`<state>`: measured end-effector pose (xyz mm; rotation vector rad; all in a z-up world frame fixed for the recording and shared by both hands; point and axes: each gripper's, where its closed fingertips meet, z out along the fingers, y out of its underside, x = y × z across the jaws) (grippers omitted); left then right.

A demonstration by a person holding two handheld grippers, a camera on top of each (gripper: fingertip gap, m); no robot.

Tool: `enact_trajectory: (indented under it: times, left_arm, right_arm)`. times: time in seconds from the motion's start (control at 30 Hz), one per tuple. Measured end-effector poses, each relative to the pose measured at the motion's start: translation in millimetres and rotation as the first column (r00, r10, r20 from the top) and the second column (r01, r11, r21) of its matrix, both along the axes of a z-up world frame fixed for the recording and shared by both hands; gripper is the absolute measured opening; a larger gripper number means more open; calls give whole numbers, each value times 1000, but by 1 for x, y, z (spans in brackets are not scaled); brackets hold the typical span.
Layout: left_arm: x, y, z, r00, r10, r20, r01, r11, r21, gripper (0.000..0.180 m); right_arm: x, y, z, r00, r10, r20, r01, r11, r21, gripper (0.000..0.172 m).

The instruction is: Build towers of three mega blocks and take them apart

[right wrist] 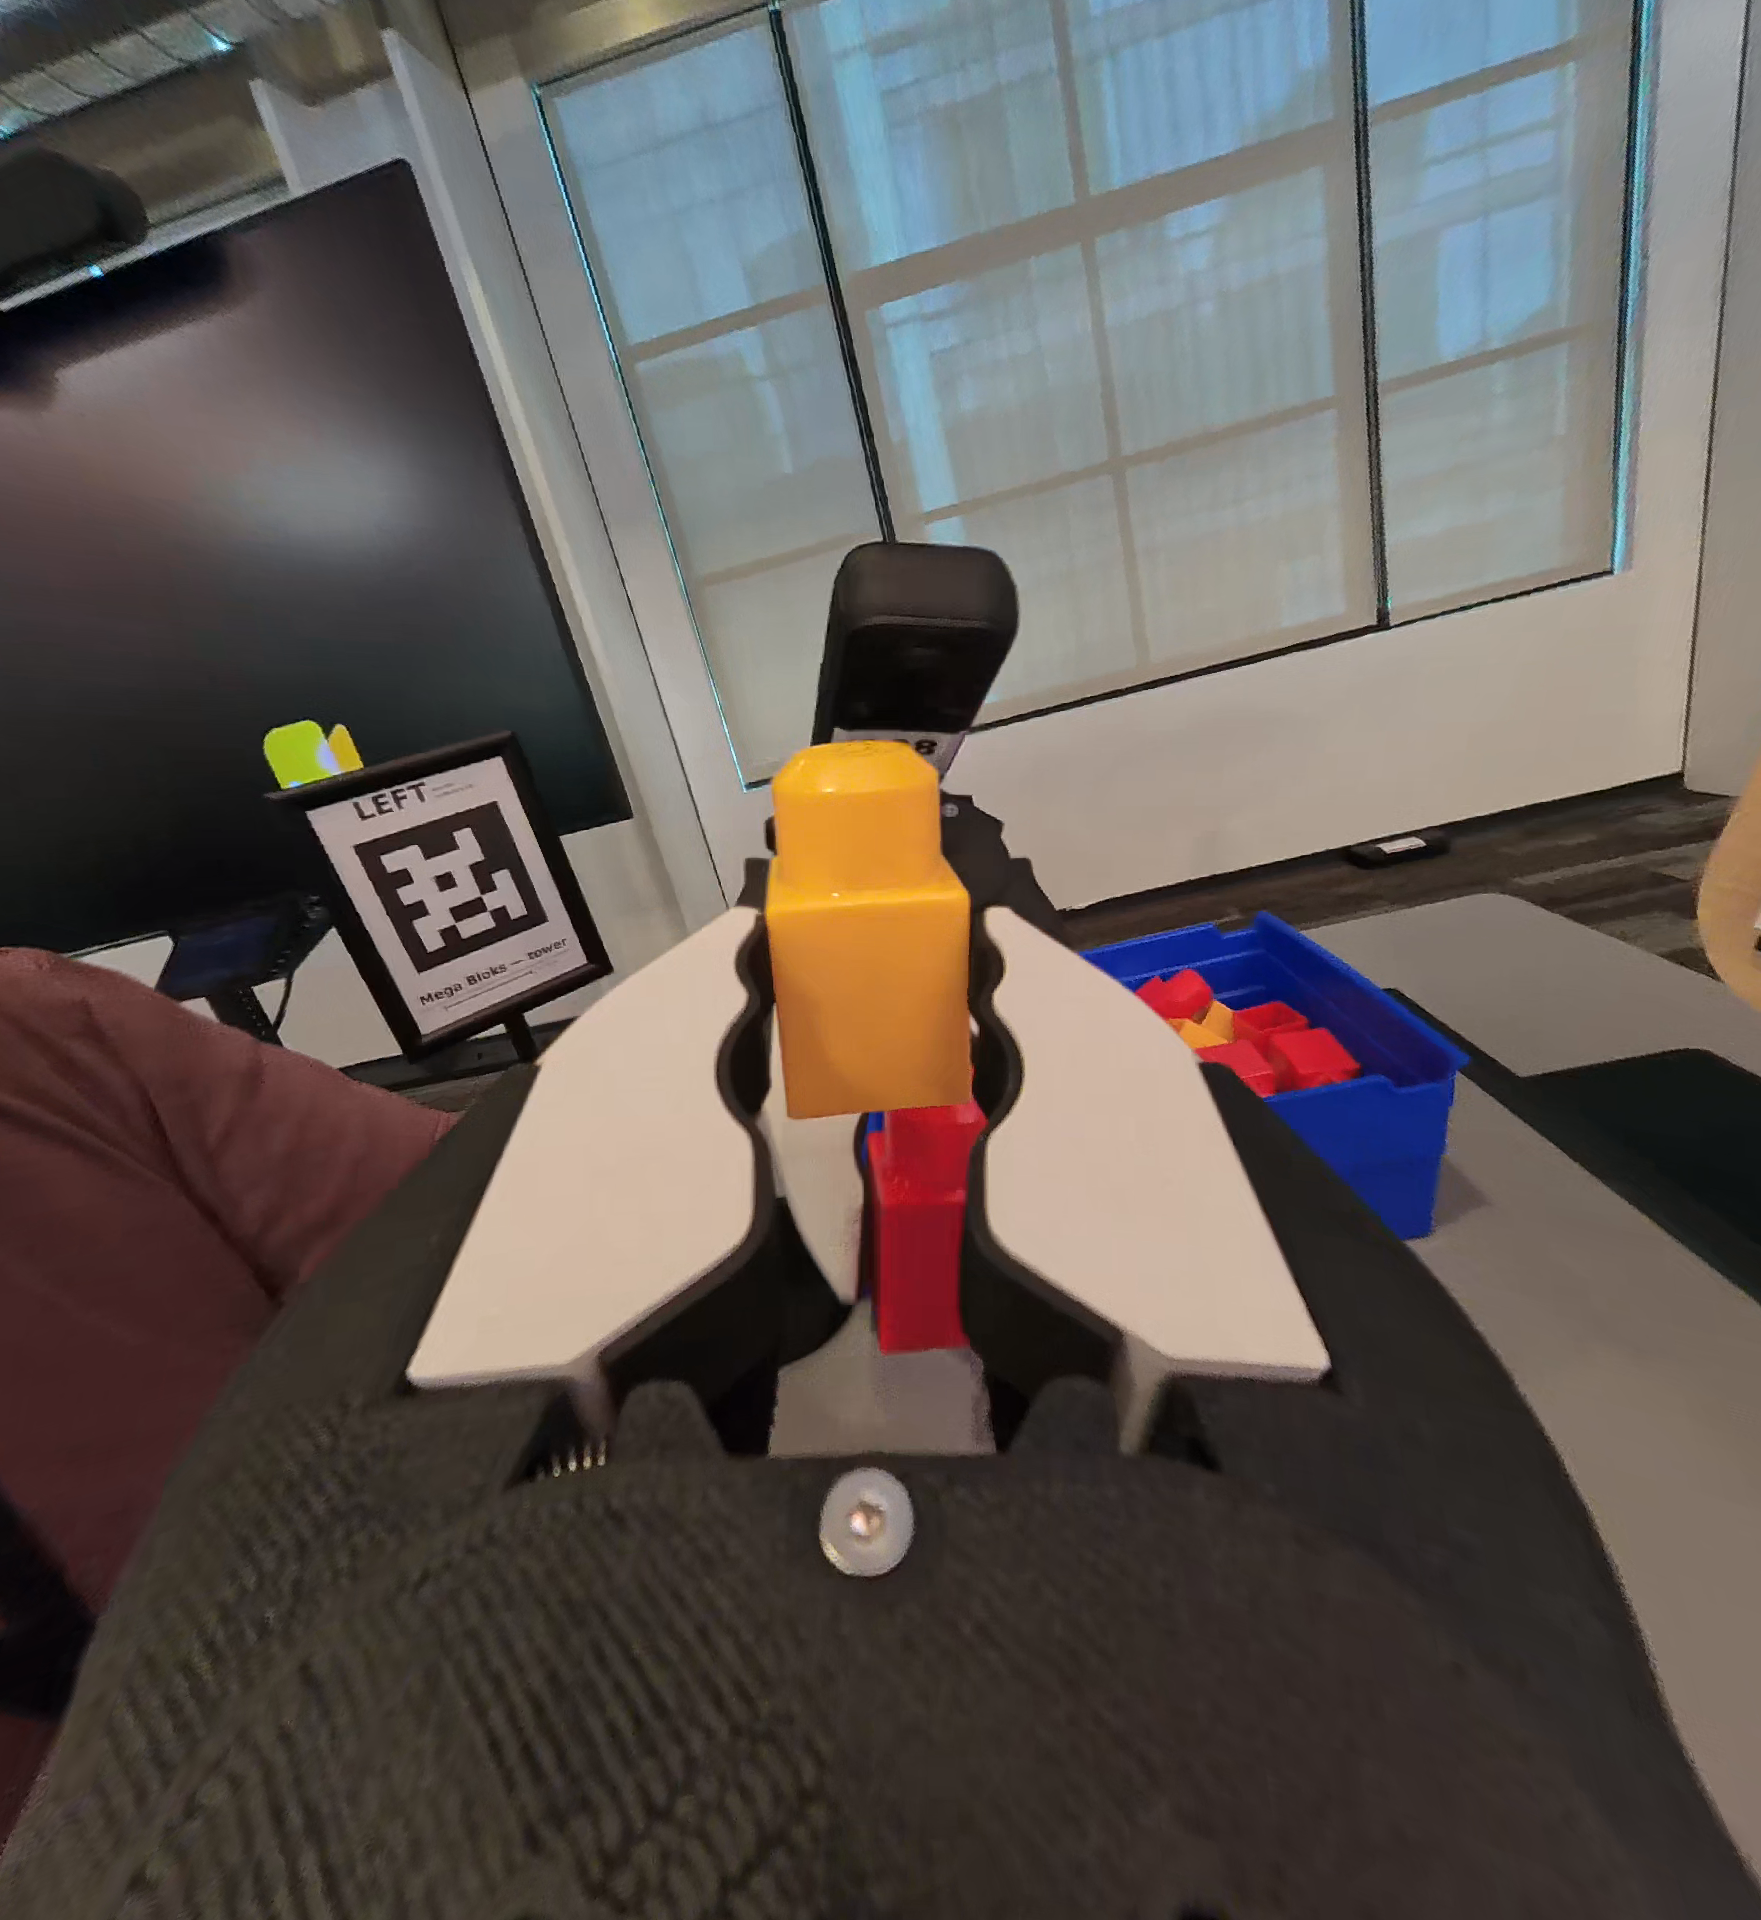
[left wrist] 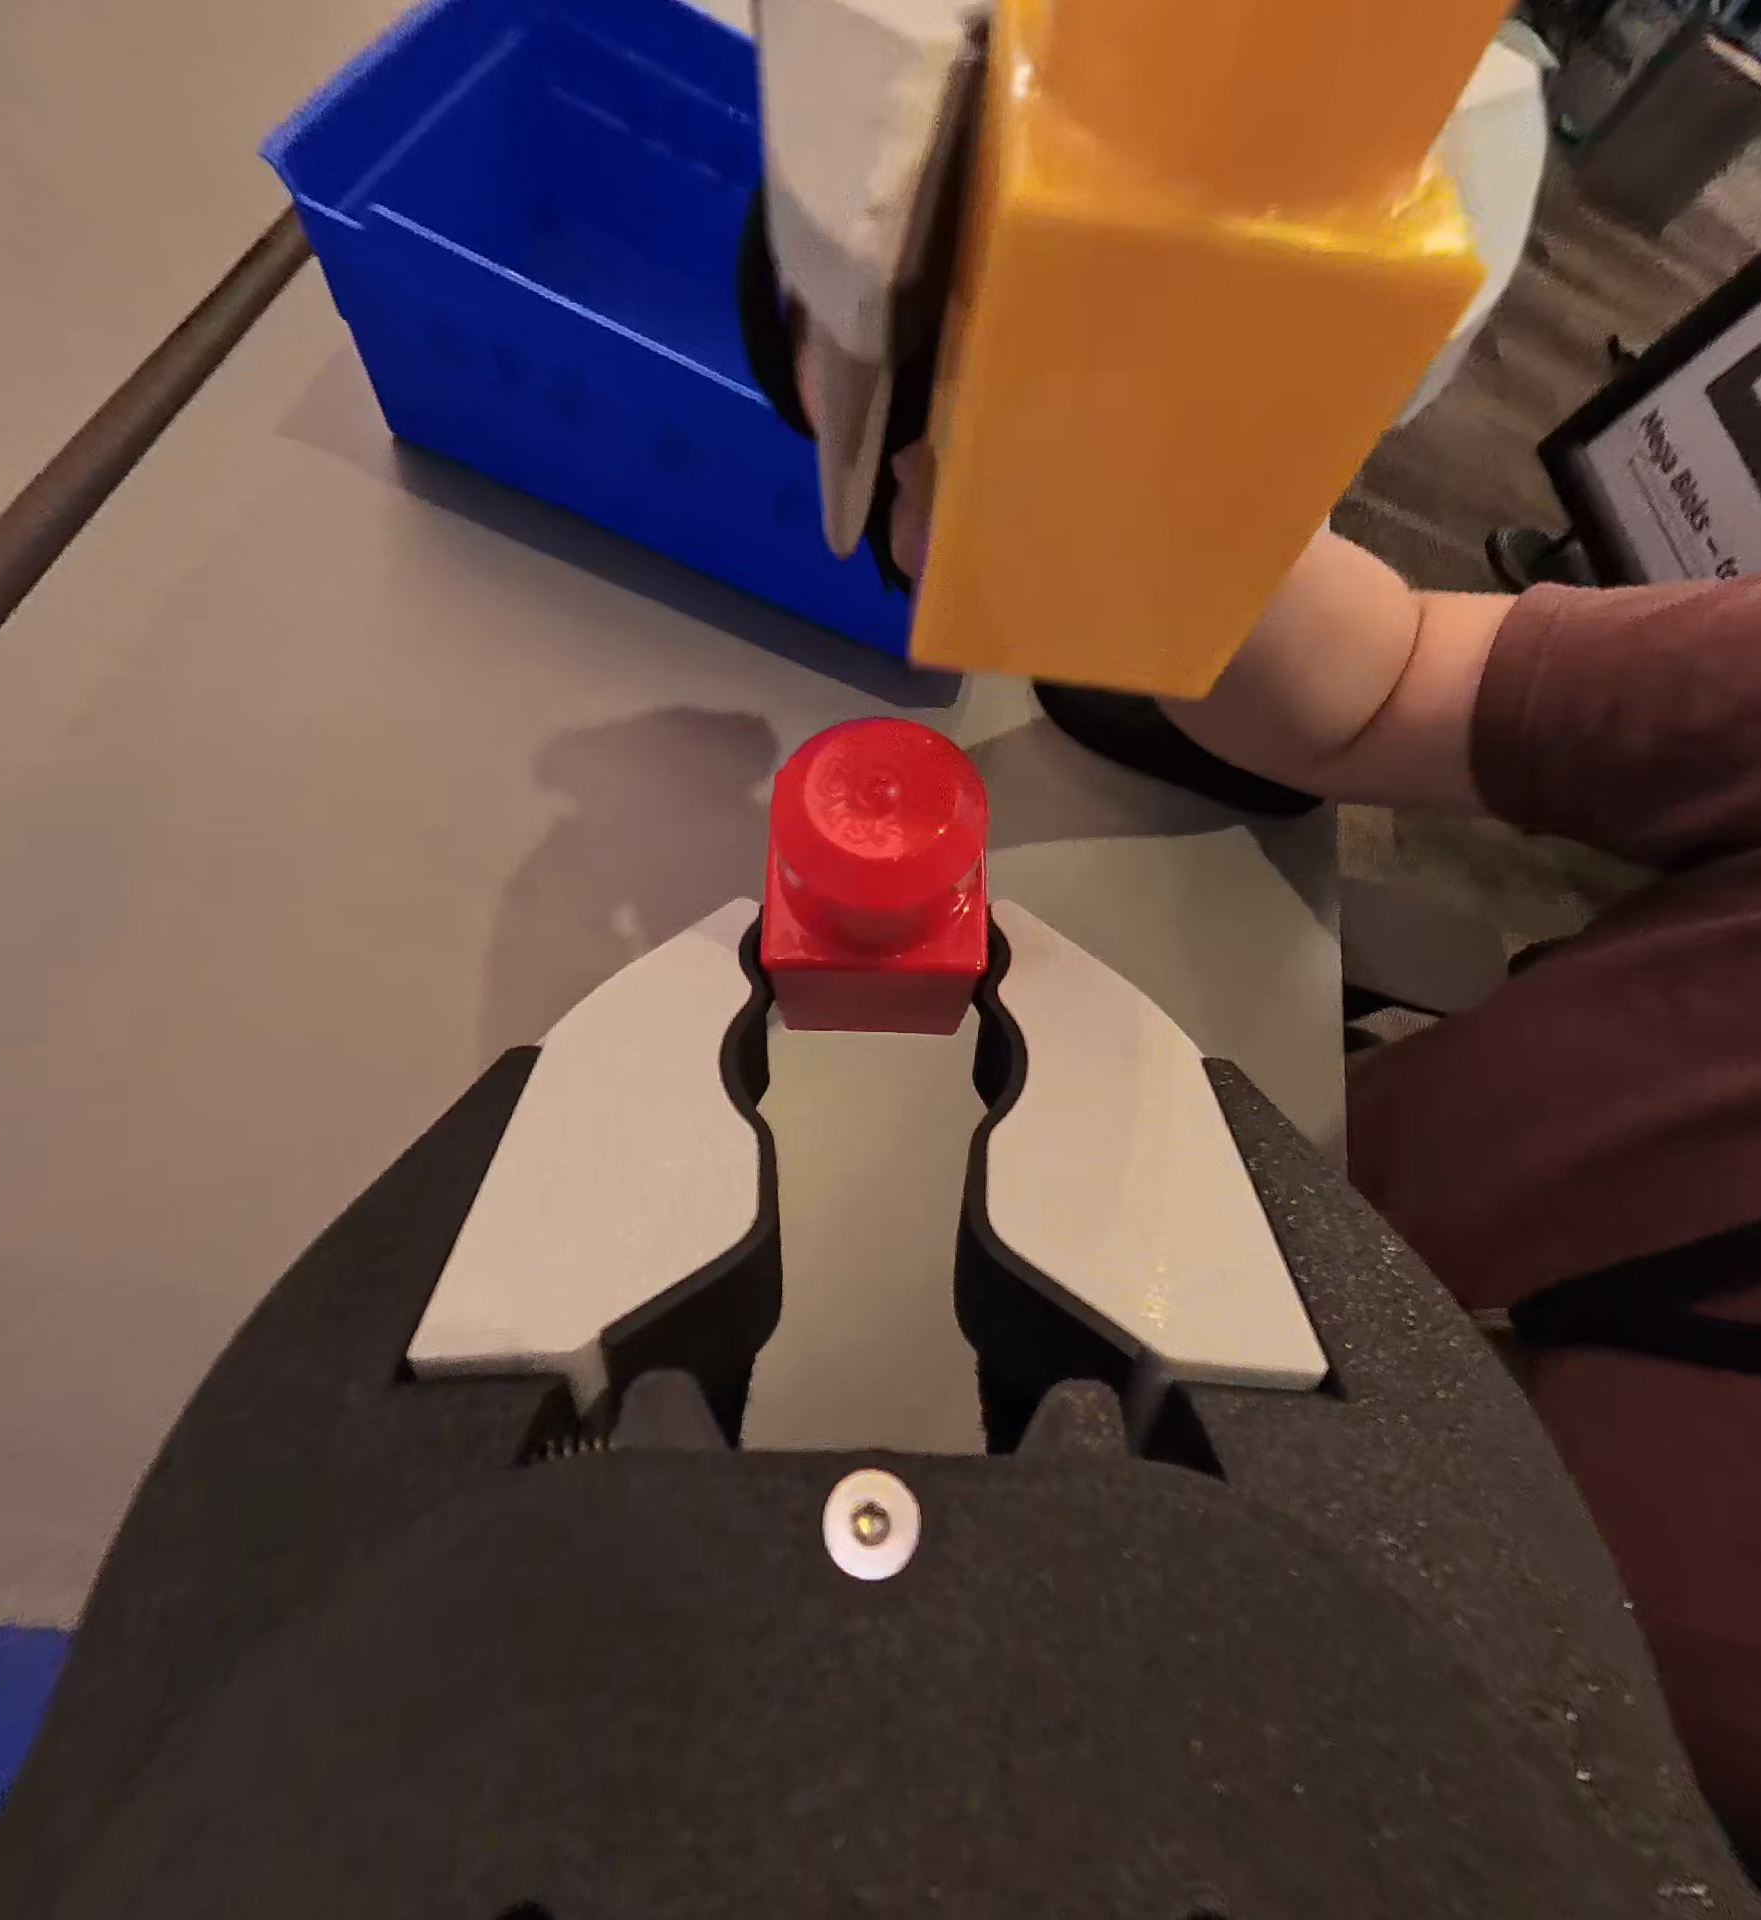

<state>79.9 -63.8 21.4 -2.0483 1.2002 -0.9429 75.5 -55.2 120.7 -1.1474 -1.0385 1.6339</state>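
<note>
Red block: a single-stud red block (left wrist: 871,914) is clamped between the left gripper (left wrist: 874,961) fingertips, both dark pads pressing its flat sides, stud pointing up and away from the camera.
Yellow block: a taller yellow block (right wrist: 860,956) is clamped the same way in the right gripper (right wrist: 868,997), one pad on each side, stud upward.
Key relation: in the right wrist view the yellow block hangs just above the red block (right wrist: 923,1226), the red stud a little to the right of the yellow block's middle; the two look close but not yet joined.
Same relation from the left: the yellow block (left wrist: 1167,395) fills the upper right, above and beyond the red stud, leaning across the frame.
Long axes: both blocks stand roughly upright, so the join would likely come from bringing the yellow one straight down once its hollow base lines up over the red stud.
Nearer gripper: the right one carries the moving piece; the left seems to act as the anchor.
Supply: a blue bin (right wrist: 1395,1101) with loose red and yellow blocks sits on the grey table (left wrist: 180,831), behind and beside the work.
Progress: probably the first joint of a three-block tower.
</note>
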Motion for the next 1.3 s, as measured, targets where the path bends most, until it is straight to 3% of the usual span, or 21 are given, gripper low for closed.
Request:
enact_trajectory:
  times: [0.37,0.47,0.8,0.97,1.3]
  left_arm:
    - [-6,9,2,1000,12,21,-12,1000,24,36]
    - [-11,8,10,996,16,93,-18,1000,17,36]
    - [-5,11,13,966,-7,259,23,998,-60,36]
    - [-2,10,16,970,-33,239,31,999,11,35]
    - [3,-1,1,994,-94,58,87,989,116,35]
  right_arm:
    - [-19,14,-42,981,-31,189,35,999,-18,36]
    - [-15,14,-46,974,-31,225,35,999,-15,36]
    - [-14,21,-45,988,-1,152,17,994,-105,36]
    - [-10,17,-44,988,63,143,-46,992,-119,36]
    - [-3,0,-60,927,80,367,-92,996,16,36]
